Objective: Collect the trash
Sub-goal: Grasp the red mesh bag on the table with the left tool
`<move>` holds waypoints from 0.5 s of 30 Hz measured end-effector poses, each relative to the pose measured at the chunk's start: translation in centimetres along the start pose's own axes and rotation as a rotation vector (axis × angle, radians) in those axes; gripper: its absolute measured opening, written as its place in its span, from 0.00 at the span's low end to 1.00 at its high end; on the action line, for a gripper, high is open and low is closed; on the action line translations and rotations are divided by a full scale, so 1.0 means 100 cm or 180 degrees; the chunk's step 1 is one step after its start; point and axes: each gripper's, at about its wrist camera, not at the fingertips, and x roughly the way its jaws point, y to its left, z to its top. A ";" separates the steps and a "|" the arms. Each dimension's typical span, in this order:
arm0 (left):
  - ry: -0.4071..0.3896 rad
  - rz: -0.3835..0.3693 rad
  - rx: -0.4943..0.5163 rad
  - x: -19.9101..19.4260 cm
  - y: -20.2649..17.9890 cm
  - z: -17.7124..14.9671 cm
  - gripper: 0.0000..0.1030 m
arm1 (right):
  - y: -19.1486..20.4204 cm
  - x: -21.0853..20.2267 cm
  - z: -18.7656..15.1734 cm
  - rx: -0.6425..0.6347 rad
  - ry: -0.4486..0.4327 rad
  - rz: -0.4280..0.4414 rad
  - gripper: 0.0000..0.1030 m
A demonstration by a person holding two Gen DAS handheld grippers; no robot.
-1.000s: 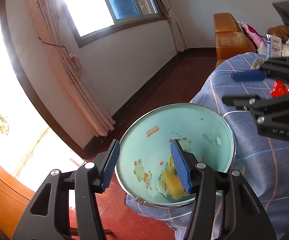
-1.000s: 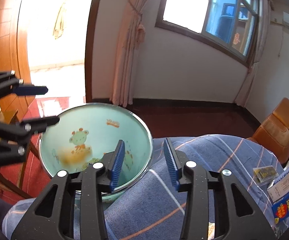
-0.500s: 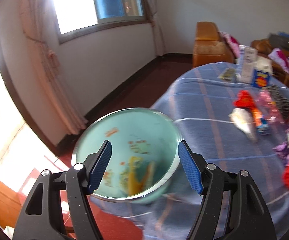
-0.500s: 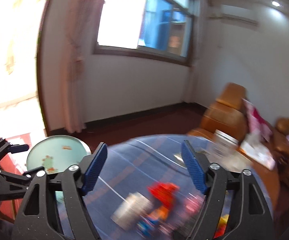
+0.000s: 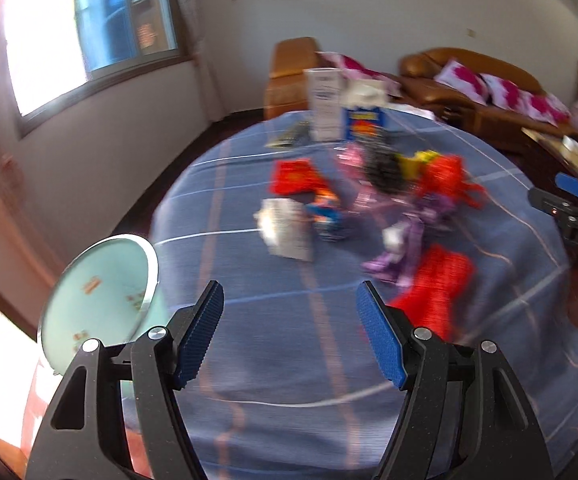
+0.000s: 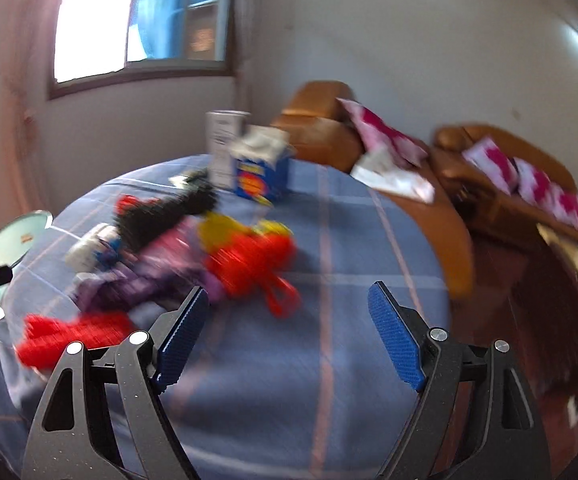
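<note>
Blue-checked surface (image 5: pixel 289 360) lies bare near both cameras; the trash pile (image 6: pixel 193 256) sits mid-cloth, well clear of its edges. Left hand-held gripper (image 5: pixel 289 332) and right hand-held gripper (image 6: pixel 289 336), earlier over the basin (image 5: pixel 101 296), have just been opening, nothing between them.

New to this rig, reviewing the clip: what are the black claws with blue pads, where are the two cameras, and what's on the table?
No robot arm here: a person holds a two-finger clamp in each hand, with a fisheye camera on each looking along its fingers. One picture is from the left gripper, the other from the right gripper. Both have just been opening, and nothing sits between their blue pads. Ahead lies a round table under a blue checked cloth with blurred litter: a crumpled red wrapper, purple wrappers, a silver packet and a blue and yellow carton. The pale green basin sits at the table's left edge.
</note>
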 end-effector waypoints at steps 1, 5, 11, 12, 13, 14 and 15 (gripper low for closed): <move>0.0018 -0.0042 0.0045 0.001 -0.008 0.000 0.66 | -0.008 -0.002 -0.006 0.0061 -0.0013 -0.0052 0.79; 0.0069 -0.0155 0.0166 0.006 -0.036 -0.004 0.66 | -0.022 -0.011 -0.022 0.0179 -0.0084 -0.0139 0.80; 0.0265 -0.0436 0.0314 0.021 -0.059 -0.014 0.24 | -0.025 -0.002 -0.040 0.0242 -0.0051 -0.0122 0.82; 0.0255 -0.0498 0.0352 0.020 -0.061 -0.014 0.17 | -0.026 0.000 -0.042 0.0262 -0.0036 -0.0105 0.82; 0.0236 -0.0518 0.0373 0.018 -0.061 -0.012 0.09 | -0.027 0.000 -0.043 0.0291 -0.0030 -0.0085 0.82; 0.0212 -0.0551 0.0379 0.015 -0.060 -0.010 0.09 | -0.028 -0.001 -0.043 0.0309 -0.0031 -0.0072 0.82; 0.0193 -0.0595 0.0396 0.010 -0.059 -0.009 0.09 | -0.029 -0.001 -0.043 0.0324 -0.0038 -0.0060 0.82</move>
